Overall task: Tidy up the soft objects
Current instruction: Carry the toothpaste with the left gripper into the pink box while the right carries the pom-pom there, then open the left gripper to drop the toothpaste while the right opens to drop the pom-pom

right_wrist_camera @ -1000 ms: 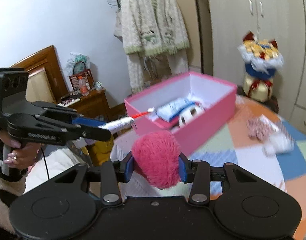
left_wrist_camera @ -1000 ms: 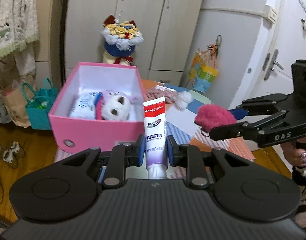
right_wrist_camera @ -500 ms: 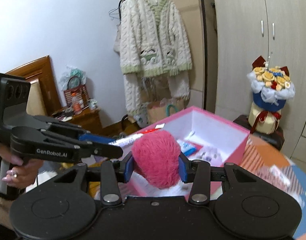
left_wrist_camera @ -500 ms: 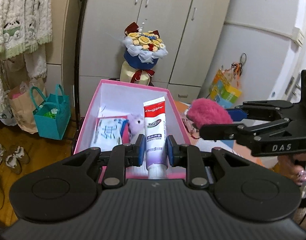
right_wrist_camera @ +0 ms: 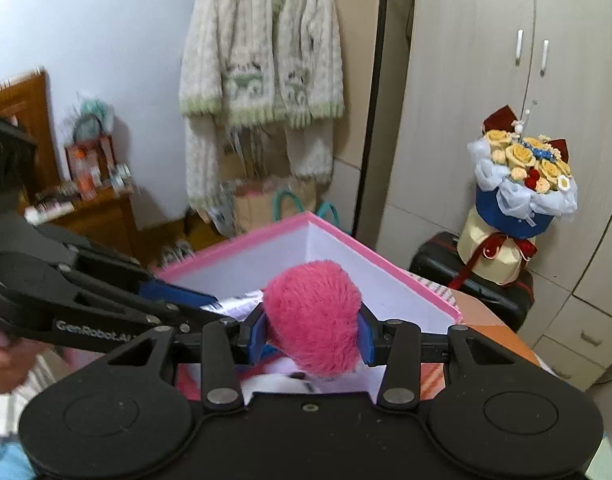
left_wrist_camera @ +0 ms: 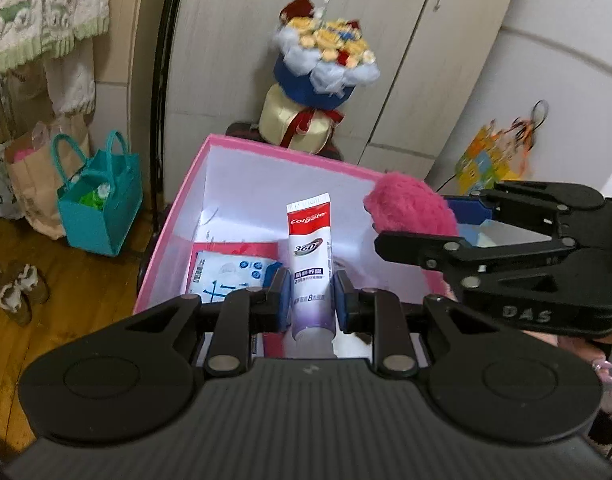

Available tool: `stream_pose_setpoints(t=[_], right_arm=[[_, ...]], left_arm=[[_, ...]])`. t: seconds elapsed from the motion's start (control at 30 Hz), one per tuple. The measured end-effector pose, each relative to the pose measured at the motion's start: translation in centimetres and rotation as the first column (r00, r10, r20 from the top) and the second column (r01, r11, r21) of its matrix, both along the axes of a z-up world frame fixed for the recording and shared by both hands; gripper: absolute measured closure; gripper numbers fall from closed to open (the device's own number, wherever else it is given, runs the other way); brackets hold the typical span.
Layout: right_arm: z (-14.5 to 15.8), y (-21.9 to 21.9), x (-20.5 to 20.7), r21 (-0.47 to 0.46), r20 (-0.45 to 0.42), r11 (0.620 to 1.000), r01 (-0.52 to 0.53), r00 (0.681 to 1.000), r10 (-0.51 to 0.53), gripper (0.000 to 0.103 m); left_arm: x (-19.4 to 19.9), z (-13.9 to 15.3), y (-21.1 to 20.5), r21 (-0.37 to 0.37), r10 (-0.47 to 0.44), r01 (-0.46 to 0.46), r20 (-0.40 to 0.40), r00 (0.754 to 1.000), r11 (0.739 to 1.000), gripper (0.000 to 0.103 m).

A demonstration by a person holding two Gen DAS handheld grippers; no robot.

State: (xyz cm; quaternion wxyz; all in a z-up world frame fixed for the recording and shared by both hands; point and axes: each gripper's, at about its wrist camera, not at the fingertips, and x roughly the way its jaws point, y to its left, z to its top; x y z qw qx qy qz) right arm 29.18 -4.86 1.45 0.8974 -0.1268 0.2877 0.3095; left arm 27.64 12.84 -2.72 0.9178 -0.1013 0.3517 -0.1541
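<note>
My left gripper (left_wrist_camera: pixel 309 300) is shut on a white and red toothpaste tube (left_wrist_camera: pixel 309 256) that points forward over the open pink box (left_wrist_camera: pixel 265 150). My right gripper (right_wrist_camera: pixel 312 332) is shut on a fluffy pink pompom (right_wrist_camera: pixel 312 316), also above the box (right_wrist_camera: pixel 386 262). In the left wrist view the pompom (left_wrist_camera: pixel 410 208) and the right gripper (left_wrist_camera: pixel 426 222) hang over the box's right side. The left gripper (right_wrist_camera: pixel 193 300) enters the right wrist view from the left. A blue and white packet (left_wrist_camera: pixel 225 276) lies inside the box. A white plush (right_wrist_camera: pixel 281 384) shows just below the pompom.
A flower bouquet (left_wrist_camera: pixel 326 80) on a dark suitcase (right_wrist_camera: pixel 478 280) stands behind the box, in front of wardrobe doors. A teal bag (left_wrist_camera: pixel 97 204) and a paper bag (left_wrist_camera: pixel 29 176) sit on the wooden floor at left. A cardigan (right_wrist_camera: pixel 261 72) hangs on the wall.
Both grippers have travelled toward the pink box and now hang over its inside, each still holding its object. The box looks larger and is seen more from above.
</note>
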Motion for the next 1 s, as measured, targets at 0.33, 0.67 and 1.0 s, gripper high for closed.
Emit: stream_pose_setpoints(t=[0.33, 0.67, 1.0], right_arm=[[-3.0, 1.1, 4.0, -0.089, -0.027, 0.996, 0.005, 1.0, -0.008, 0.053], [-2.7, 0.2, 2.4, -0.048, 0.002, 0.999, 0.019, 1.0, -0.019, 0.037], [1.1, -3.2, -3.2, 0.033, 0.016, 0.997, 0.074, 0.997, -0.074, 0.034]], left_arm=[[3.4, -0.8, -1.0, 0.046, 0.012, -0.008, -0.097, 0.995, 0.999, 0.081], [1.1, 0.2, -0.4, 0.05, 0.006, -0.003, -0.059, 0.998, 0.999, 0.051], [-5.4, 3.8, -1.0, 0.159, -0.102, 0.094, 0.042, 0.994, 0.983, 0.042]])
